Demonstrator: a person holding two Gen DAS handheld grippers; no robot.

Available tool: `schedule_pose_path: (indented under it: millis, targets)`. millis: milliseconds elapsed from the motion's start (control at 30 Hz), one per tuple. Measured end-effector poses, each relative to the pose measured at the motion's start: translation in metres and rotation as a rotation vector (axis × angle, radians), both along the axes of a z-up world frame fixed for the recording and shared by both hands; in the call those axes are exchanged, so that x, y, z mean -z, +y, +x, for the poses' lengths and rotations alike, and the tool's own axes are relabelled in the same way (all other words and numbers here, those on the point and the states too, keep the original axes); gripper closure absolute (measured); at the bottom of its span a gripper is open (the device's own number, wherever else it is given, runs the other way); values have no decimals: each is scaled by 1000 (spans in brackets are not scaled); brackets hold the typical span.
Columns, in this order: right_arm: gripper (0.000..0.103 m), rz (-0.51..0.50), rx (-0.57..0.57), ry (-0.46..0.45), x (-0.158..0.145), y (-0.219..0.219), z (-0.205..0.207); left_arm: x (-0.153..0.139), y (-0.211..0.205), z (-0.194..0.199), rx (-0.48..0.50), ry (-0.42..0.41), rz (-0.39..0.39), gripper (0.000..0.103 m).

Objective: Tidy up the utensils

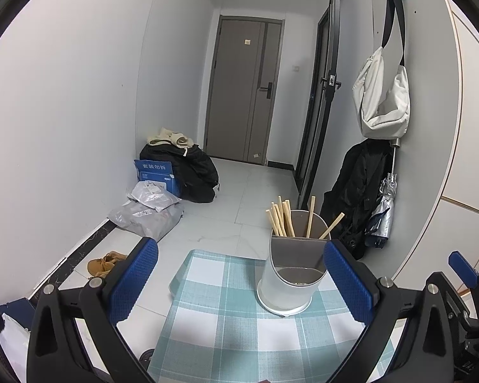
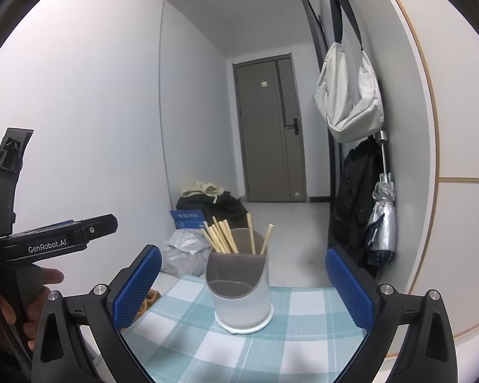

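Both claws, left [image 1: 241, 282] and right [image 2: 242, 290], gape wide and empty; light, stiff chopsticks [image 2: 222, 237] in holder [image 2: 242, 293] suit pinching near their tops.

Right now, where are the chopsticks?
In both wrist views the chopsticks stand upright in the rear compartment of the white utensil holder, which sits on the checked tablecloth ahead of both open grippers.

Chopsticks [image 1: 284, 218] in holder [image 1: 287, 284] on table [image 1: 226, 328], bag [image 1: 383, 102] hanging right, door [image 1: 239, 89] behind
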State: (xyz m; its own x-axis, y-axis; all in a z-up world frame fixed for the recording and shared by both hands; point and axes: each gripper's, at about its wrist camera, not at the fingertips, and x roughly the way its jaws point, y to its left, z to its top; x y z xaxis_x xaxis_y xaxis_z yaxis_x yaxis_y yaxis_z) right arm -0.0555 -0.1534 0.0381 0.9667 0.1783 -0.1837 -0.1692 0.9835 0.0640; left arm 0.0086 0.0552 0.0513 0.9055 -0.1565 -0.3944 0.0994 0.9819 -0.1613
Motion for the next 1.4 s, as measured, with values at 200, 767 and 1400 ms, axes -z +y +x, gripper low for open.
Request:
schedule_pose_path:
  millis: [200,767,1400]
  targets:
    - [0,-1,3,-5,0,0,-1,0,0,0,3,8,11,1]
    - [0,7,7,-9,-6,0,-3,0,0,0,1,16,11,1]
    - [0,-1,32,-19,-10,-5,-6,3,0,1,-27,22,7,1]
